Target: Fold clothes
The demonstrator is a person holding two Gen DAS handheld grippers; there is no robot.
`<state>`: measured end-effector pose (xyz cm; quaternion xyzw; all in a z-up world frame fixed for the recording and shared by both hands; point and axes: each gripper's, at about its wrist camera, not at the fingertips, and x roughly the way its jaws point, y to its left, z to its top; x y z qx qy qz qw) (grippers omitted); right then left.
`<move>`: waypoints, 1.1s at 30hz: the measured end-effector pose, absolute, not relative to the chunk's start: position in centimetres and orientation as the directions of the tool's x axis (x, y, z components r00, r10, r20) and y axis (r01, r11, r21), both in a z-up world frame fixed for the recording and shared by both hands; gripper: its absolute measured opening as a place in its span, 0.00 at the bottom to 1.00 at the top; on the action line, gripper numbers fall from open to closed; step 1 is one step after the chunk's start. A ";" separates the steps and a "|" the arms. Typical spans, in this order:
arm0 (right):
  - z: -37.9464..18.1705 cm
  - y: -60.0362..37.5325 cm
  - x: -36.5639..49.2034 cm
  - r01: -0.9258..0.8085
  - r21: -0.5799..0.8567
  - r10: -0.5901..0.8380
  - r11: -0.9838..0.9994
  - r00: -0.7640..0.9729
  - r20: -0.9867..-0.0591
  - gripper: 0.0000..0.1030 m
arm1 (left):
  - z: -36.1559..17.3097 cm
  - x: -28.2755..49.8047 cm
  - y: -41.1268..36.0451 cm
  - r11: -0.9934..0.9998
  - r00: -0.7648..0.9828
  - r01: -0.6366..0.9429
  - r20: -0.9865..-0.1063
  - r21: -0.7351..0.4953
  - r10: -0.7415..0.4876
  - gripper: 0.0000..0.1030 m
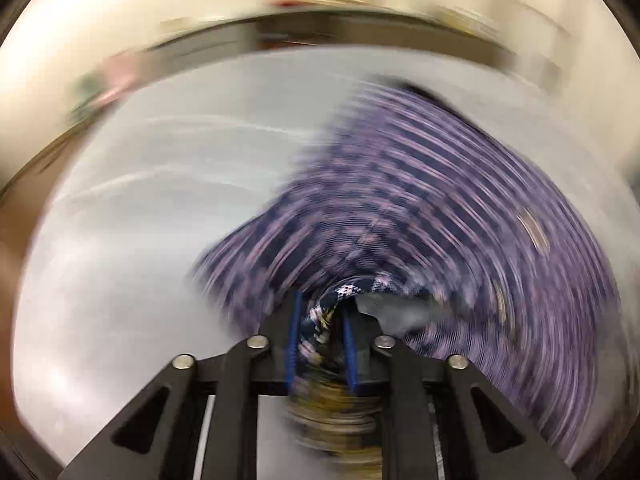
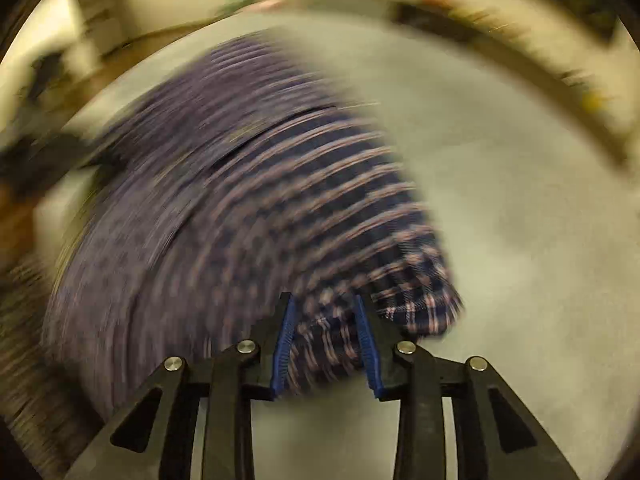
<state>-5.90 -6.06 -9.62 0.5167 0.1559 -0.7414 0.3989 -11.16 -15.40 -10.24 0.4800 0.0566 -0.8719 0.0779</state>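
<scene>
— Blue ribbed pads line both sets of fingers. Nearest to the left gripper (image 1: 320,322), what sits between them?

— A bunched fold of the plaid shirt (image 1: 420,208), navy with pale pink lines. The cloth fills the narrow gap between the left fingers (image 1: 294,344), and both pads appear to press on it, so that gripper seems closed on the shirt.

— And the right gripper (image 2: 326,322)?

— Its fingers (image 2: 285,344) stand wider apart. A hem of the same shirt (image 2: 248,208) lies between them, but whether the pads actually clamp it, I cannot tell; the cloth looks loose in the gap.

— Beyond the fingertips?

— In the left view the shirt spreads forward and to the right of the fingers, heavily smeared by motion blur. A grey scrap of something sits just right of the left fingertips, under the fabric's edge; I cannot tell what it is. In the right view the shirt runs forward and to the left of the fingers, with one corner hanging just right of the right-hand pad.

— What carries it?

— A pale grey counter (image 1: 140,220), bare to the left of the left fingers and bare to the right of the right fingers (image 2: 520,240).

— Farthest off?

— A blurred cream wall (image 1: 120,20) past the counter's far edge.
</scene>
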 end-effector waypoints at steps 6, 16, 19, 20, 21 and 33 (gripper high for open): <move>-6.8 -7.2 -0.4 0.855 0.211 -0.524 -0.473 -0.081 -0.848 0.33 | -5.0 -6.8 -19.3 -0.891 -0.671 0.199 -0.719 -0.409 0.180 0.32; -9.9 -8.2 -10.5 0.778 0.103 -0.477 -0.620 -0.269 -0.837 0.33 | -10.9 -7.4 -18.2 -0.975 -0.463 0.135 -0.881 -0.177 0.096 0.35; -11.0 -7.8 -8.8 0.786 0.053 -0.462 -0.616 -0.306 -0.832 0.37 | -12.7 -9.5 -18.5 -0.972 -0.450 0.165 -0.890 -0.167 0.076 0.38; -10.9 -7.6 -8.1 0.788 0.036 -0.445 -0.614 -0.308 -0.841 0.37 | -12.6 -9.9 -18.6 -0.973 -0.457 0.163 -0.887 -0.161 0.070 0.38; -10.7 -7.5 -7.3 0.791 0.021 -0.425 -0.612 -0.306 -0.852 0.37 | -12.6 -10.5 -18.6 -0.975 -0.462 0.157 -0.884 -0.156 0.067 0.39; -7.5 -8.8 4.5 0.895 0.108 -0.485 -0.433 -0.130 -0.865 0.37 | -2.1 -11.6 -16.5 -0.992 -0.542 -0.058 -0.831 -0.108 0.122 0.40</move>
